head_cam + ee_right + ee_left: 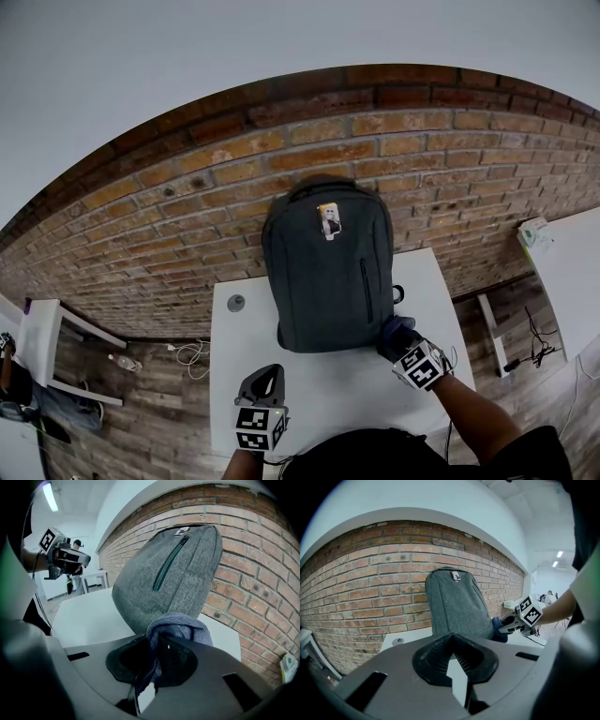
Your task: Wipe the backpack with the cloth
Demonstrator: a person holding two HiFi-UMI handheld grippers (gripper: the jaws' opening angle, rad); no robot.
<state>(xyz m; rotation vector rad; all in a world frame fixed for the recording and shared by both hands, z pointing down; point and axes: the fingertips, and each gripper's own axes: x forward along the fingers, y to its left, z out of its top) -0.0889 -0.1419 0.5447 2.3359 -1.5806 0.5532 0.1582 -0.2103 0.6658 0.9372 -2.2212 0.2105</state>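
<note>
A grey backpack [323, 281] [457, 606] [173, 573] stands upright on the white table [328, 389], leaning against the brick wall. My right gripper [401, 343] [157, 641] is shut on a bunched blue cloth [394, 330] [178, 625] [500, 631]. The cloth sits at the backpack's lower right corner, close to or touching the fabric. My left gripper [272, 372] [451, 637] hovers over the table's near left part, a short way in front of the backpack. Its jaws meet at the tips with nothing between them.
A small round grey disc [236, 303] lies on the table left of the backpack. Beyond the table's left edge are a white cable [192, 354], a bottle [122, 362] and white furniture [42, 337] on the floor. Another white table [567, 281] stands at the right.
</note>
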